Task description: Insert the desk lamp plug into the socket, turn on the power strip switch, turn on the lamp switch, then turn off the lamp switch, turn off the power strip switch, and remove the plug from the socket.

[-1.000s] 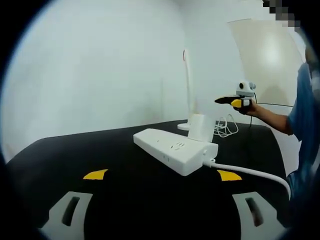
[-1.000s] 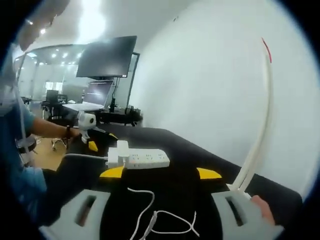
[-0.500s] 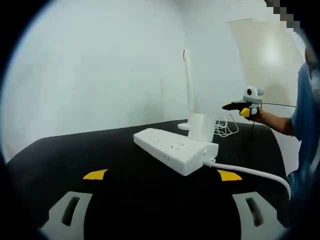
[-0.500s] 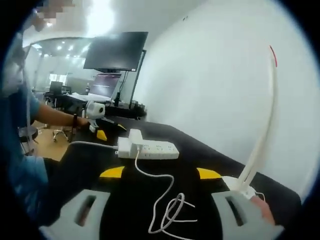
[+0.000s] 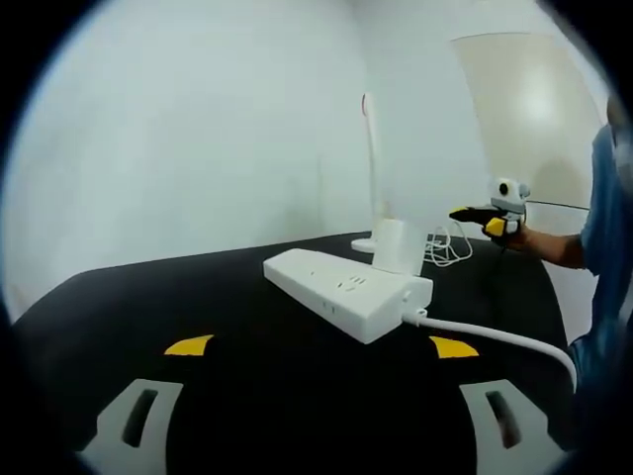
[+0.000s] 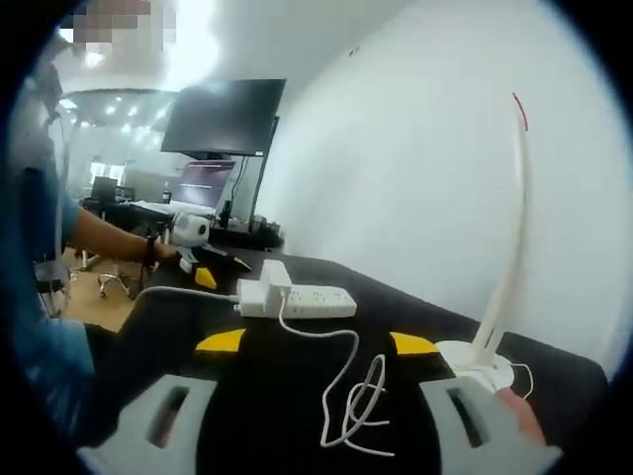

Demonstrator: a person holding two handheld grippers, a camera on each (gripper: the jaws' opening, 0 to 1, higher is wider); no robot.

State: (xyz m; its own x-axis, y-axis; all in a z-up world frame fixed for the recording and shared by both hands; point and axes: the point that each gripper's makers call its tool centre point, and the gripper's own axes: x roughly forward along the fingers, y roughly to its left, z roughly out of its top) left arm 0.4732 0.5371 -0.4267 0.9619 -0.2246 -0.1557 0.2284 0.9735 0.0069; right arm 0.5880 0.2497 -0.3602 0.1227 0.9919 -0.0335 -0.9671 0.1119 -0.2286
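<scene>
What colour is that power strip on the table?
White; the power strip shows best in the left gripper view.

You are holding your left gripper (image 5: 316,421) low, its two jaws spreading wide apart with nothing between them; in the right gripper view the same tool (image 6: 203,269) is showing at the left, gripped in your hand (image 6: 161,254) with the forearm reaching in. You are keeping your right gripper (image 6: 316,421) parted and empty too; in the left gripper view it (image 5: 485,220) is hanging raised at the right, jaws pointing leftward.
</scene>
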